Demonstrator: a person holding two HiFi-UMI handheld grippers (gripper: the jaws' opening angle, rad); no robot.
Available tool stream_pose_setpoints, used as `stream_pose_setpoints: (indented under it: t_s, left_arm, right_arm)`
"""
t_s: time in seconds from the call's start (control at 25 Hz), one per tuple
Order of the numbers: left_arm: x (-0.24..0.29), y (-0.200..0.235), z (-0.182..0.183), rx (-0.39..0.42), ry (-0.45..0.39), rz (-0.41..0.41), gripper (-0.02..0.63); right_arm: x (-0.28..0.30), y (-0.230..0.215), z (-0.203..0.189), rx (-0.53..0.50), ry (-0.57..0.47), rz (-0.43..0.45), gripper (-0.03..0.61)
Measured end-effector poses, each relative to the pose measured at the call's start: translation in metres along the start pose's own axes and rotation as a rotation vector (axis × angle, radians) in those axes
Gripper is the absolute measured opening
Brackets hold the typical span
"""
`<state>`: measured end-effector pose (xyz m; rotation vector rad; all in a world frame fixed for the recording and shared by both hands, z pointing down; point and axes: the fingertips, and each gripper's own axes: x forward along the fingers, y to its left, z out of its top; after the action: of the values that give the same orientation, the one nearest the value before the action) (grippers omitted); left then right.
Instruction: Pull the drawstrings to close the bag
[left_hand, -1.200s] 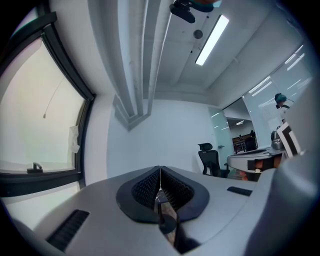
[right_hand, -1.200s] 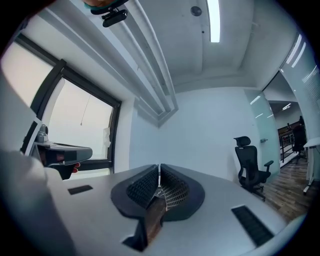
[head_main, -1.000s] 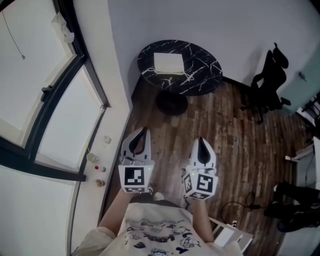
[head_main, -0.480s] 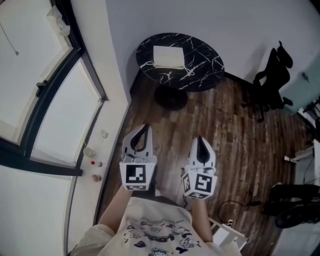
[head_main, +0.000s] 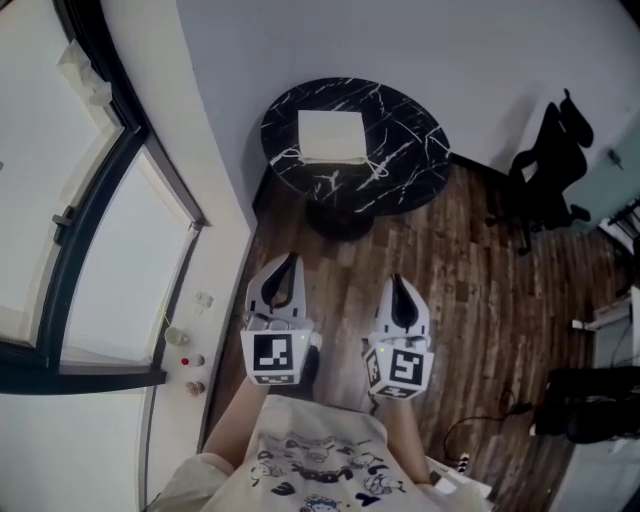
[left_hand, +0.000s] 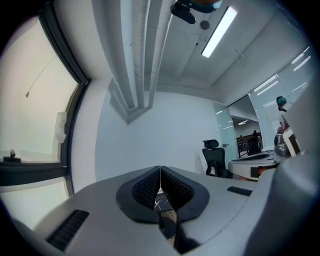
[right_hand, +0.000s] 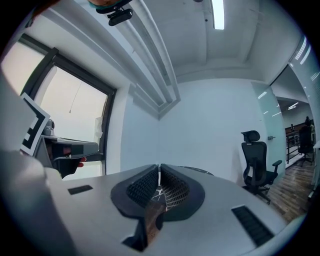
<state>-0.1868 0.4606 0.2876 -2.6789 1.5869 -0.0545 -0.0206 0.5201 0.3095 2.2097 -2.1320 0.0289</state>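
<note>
On the round black table with white marble veining, set against the pale wall at the top of the head view, the flat white fabric bag was laid left of centre. The bag was seen as nearly square, its slightly longer side running left to right and its edges about parallel to the wall. Thin white drawstrings were trailed from both near corners, so the corded edge was turned towards the person. The cords lay slack on the tabletop.

The left gripper and the right gripper were held side by side over the dark wooden plank floor, well apart from the table and both pointed towards it. In each gripper view the ribbed black pads were pressed together with nothing pinched between them.

A black office chair was placed right of the table. Small cups were lined up below the window at the left.
</note>
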Motion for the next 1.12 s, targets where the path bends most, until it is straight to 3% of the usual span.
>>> stream_pose_setpoints:
  t_s: [0.44, 0.88, 1.12]
  left_arm:
    - [0.141, 0.049, 0.006, 0.007, 0.004, -0.036, 0.041]
    - [0.219, 0.082, -0.023, -0.006, 0.065, 0.031, 0.041]
    - [0.273, 0.093, -0.038, 0.007, 0.101, 0.090, 0.041]
  right_arm:
    - [0.151, -0.015, 0.017, 0.010, -0.009, -0.003, 0.023]
    - [0.243, -0.045, -0.006, 0.011, 0.058, 0.036, 0.023]
    - [0.315, -0.064, -0.017, 0.008, 0.094, 0.107, 0.023]
